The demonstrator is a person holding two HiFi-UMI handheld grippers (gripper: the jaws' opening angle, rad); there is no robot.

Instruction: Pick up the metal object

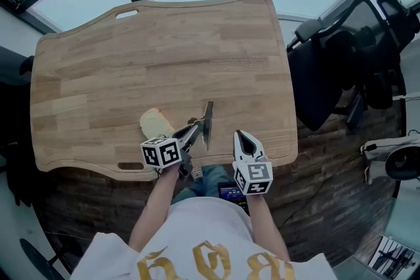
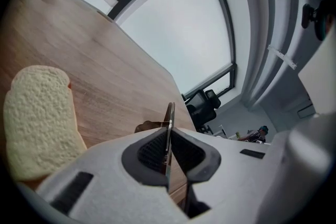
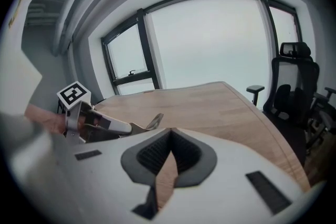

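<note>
Readable text: only gold print (image 1: 210, 264) on the white shirt (image 1: 197, 226), cut off by the frame and not legible. The cubes carry black-and-white square markers, left (image 1: 161, 153) and right (image 1: 254, 177).

Left tongs (image 1: 195, 128) are clenched on the metal object (image 1: 207, 121), a thin blade edge-on between the pads (image 2: 155, 148). It's over the near edge of the wooden surface (image 1: 131, 69), just right of the bread slice (image 1: 155, 122), and looks clear of the wood in the right gripper view.

Right tongs (image 1: 239, 136) are closed tip to tip with nothing in them, near the left pair.

Both bare forearms reach forward from the shirt. Both tongs point away from the person and tilt down toward the surface.
</note>
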